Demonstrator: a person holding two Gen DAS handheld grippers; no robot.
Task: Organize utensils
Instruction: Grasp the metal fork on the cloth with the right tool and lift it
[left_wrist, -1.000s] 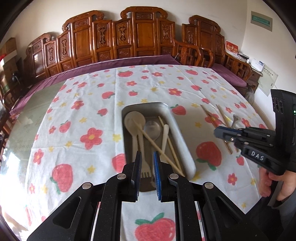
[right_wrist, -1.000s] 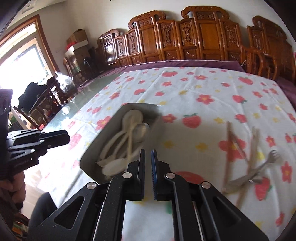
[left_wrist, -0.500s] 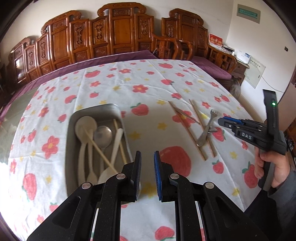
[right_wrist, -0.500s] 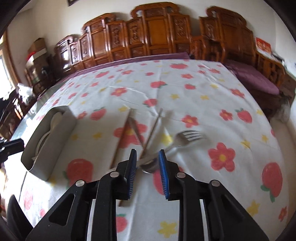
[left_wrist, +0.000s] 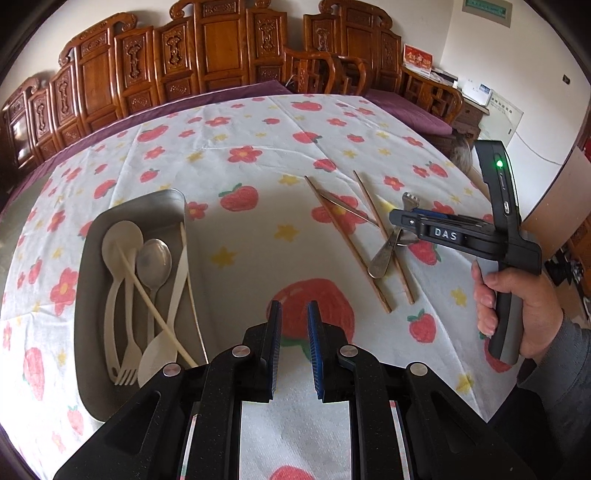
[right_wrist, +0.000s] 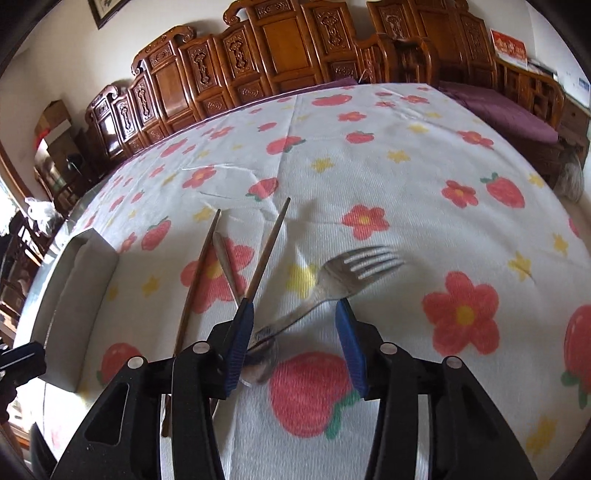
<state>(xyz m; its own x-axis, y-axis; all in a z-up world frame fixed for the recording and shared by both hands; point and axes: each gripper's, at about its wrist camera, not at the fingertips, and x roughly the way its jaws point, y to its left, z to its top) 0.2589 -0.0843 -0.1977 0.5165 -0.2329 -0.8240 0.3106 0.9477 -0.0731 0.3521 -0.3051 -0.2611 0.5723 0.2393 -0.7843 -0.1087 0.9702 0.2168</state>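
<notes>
right gripper (right_wrist: 293, 332) is hovering, jaws spread, straddling the fork (right_wrist: 332, 280), its handle running diagonally between them; left gripper (left_wrist: 294, 332) is idling nearly closed, empty.

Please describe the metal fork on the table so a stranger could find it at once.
On the strawberry tablecloth, right of the metal tray, lies a loose pile. The metal fork crosses two brown chopsticks; only it has tines.
</notes>
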